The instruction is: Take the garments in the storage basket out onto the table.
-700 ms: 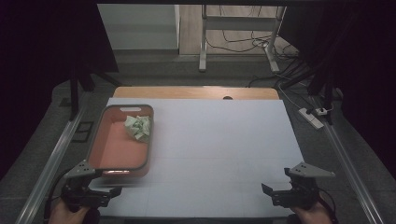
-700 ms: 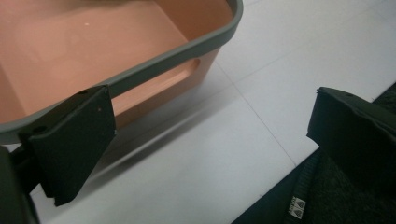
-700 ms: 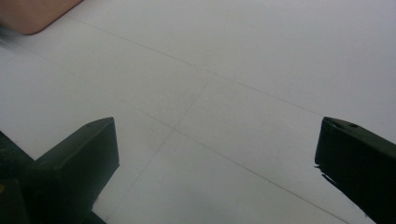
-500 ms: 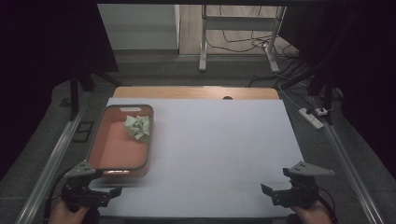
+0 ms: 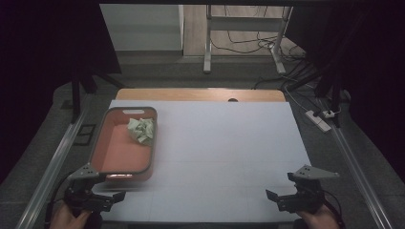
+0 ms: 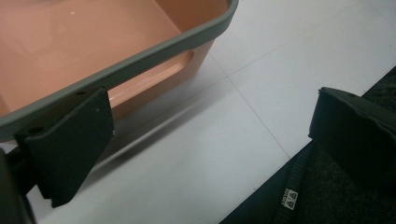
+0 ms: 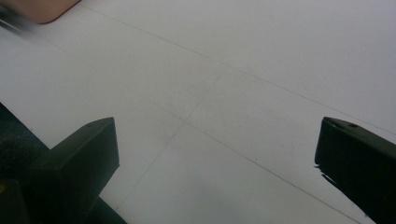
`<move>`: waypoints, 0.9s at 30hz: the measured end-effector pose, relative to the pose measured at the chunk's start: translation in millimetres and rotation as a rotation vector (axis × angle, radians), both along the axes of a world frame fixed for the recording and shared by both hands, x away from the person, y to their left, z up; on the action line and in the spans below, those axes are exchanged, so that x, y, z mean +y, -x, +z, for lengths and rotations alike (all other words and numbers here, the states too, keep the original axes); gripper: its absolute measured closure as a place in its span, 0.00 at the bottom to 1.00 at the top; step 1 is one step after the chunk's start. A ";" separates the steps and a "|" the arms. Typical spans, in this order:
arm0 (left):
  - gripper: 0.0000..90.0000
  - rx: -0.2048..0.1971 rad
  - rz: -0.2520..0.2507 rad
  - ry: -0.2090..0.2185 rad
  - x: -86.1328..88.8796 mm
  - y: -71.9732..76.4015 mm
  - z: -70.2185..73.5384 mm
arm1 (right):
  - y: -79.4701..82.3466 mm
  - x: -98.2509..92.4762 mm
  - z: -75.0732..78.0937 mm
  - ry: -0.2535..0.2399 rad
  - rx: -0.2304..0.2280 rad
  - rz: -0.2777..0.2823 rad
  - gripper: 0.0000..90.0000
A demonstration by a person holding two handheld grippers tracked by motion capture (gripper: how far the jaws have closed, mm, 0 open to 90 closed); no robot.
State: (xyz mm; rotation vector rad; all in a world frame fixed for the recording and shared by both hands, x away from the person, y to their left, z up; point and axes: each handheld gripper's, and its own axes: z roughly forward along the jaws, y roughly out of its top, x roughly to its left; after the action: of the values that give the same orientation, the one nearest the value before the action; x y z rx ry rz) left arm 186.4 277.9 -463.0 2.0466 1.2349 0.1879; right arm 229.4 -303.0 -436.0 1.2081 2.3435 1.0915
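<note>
An orange bin (image 5: 114, 155) with a grey rim stands on the left part of the white table top (image 5: 224, 143). A crumpled pale green wad (image 5: 142, 130) lies in its far right corner. My left gripper (image 5: 102, 192) is held at the table's near left edge, just in front of the bin, open and empty. In the left gripper view its jaws (image 6: 210, 116) stand wide apart, and the bin's near corner (image 6: 140, 60) sits right behind the left jaw. My right gripper (image 5: 282, 198) is at the near right edge, open (image 7: 217, 140) over bare white surface.
A wooden strip (image 5: 200, 94) borders the table's far side. Metal rails (image 5: 52, 162) run along the left and right. A power strip (image 5: 318, 120) and cables lie on the floor at the right. Dark carpet (image 6: 327, 196) lies below the near edge.
Both grippers have shifted only a little at the near edge. The bin and the wad have not moved.
</note>
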 end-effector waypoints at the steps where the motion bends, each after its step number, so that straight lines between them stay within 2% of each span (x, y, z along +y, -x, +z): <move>1: 0.00 0.002 0.003 0.006 0.5 0.0 0.1 | 0.0 -0.1 0.0 -0.001 0.001 0.000 0.00; 2: 0.00 0.002 0.003 0.006 0.5 0.0 0.1 | 0.0 -0.1 0.0 -0.001 0.001 0.000 0.00; 3: 0.00 0.005 0.000 0.031 2.0 -0.5 0.4 | -0.2 0.0 -0.1 -0.001 0.003 0.001 0.00; 7: 0.00 -0.010 -0.007 0.044 2.0 -0.4 2.8 | -0.5 0.2 -0.3 0.005 0.005 0.005 0.00; 8: 0.00 -0.027 -0.009 0.030 1.4 -0.2 4.5 | -0.7 0.4 -0.5 0.005 0.008 0.005 0.00; 11: 0.00 -0.033 -0.011 0.012 0.4 -1.6 6.9 | -1.2 0.4 -0.7 0.006 0.012 0.009 0.00; 16: 0.00 -0.066 -0.022 -0.013 -1.9 -5.4 12.6 | -1.0 1.4 -0.9 0.010 0.016 0.008 0.00; 17: 0.00 -0.088 -0.039 -0.014 -2.8 -8.2 14.9 | -1.0 1.6 -0.9 0.012 0.017 0.011 0.00; 19: 0.00 -0.101 -0.048 -0.007 -3.1 -11.1 15.8 | -1.2 1.6 -1.1 0.013 0.017 0.013 0.00; 27: 0.01 -0.112 -0.047 0.001 -4.2 -19.0 15.9 | -1.5 1.7 -1.4 0.014 0.020 0.015 0.00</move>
State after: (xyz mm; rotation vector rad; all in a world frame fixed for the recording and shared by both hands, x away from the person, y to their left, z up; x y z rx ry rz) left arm 205.4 273.7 -447.1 2.0332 1.1168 0.2759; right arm 230.9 -301.3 -437.4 1.2038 2.3749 1.0706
